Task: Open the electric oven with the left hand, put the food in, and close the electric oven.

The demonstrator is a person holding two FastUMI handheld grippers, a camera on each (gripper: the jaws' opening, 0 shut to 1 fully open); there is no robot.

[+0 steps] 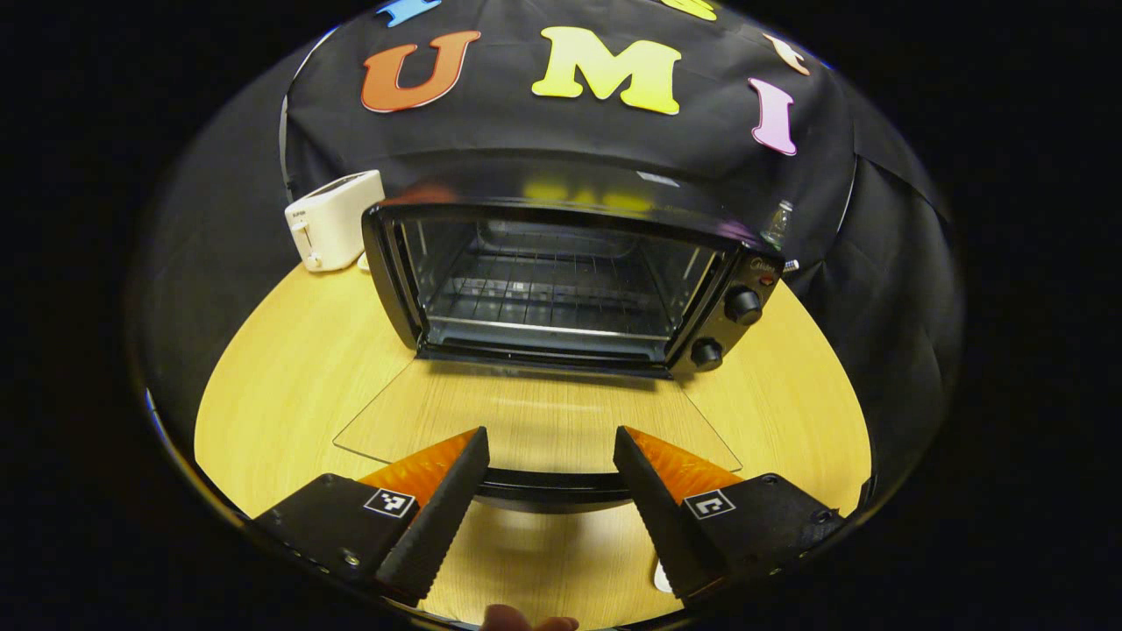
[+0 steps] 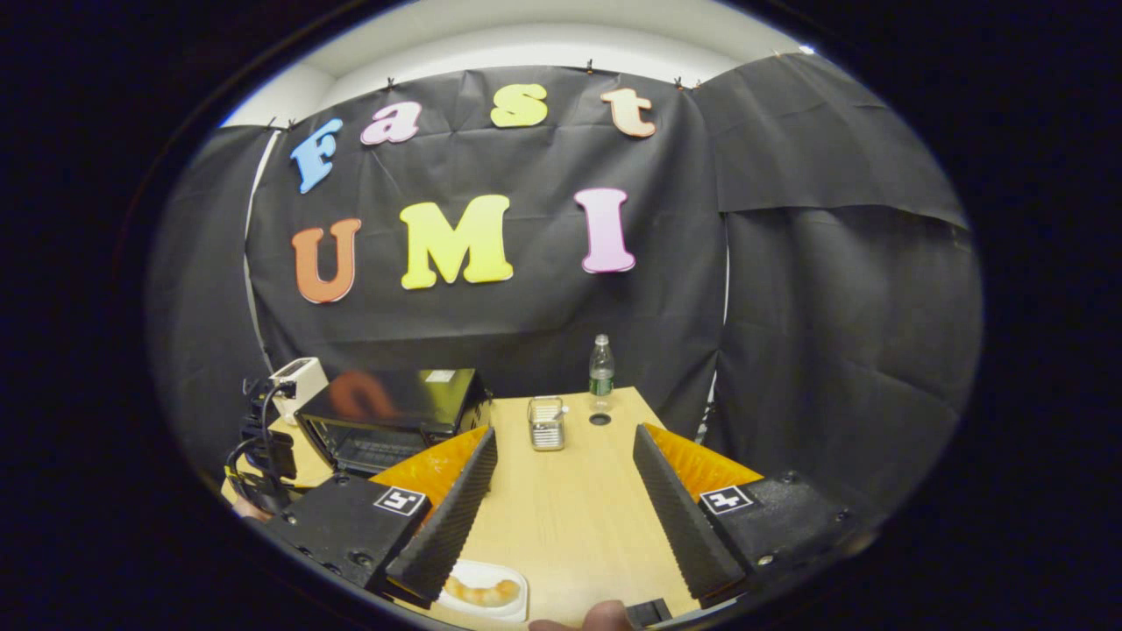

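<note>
The black electric oven [image 1: 745, 263] stands open in the left gripper view, with a bare wire rack [image 1: 543, 298] inside. Its glass door [image 1: 535, 421] lies flat toward me, and the dark door handle [image 1: 548, 486] runs between the fingers of my left gripper [image 1: 550, 436], which is open and not pressing on it. In the right gripper view, a white plate [image 2: 513, 605] with a golden piece of food [image 2: 482, 592] lies on the table just below my right gripper [image 2: 564, 433], which is open and holds nothing. The oven [image 2: 386, 412] sits at the left there.
A white toaster [image 1: 333, 219] stands left of the oven on the wooden table [image 1: 280, 386]. Two knobs [image 1: 743, 305] are on the oven's right panel. Farther back on the table [image 2: 570, 508] are a small metal rack [image 2: 546, 423] and a water bottle [image 2: 601, 368].
</note>
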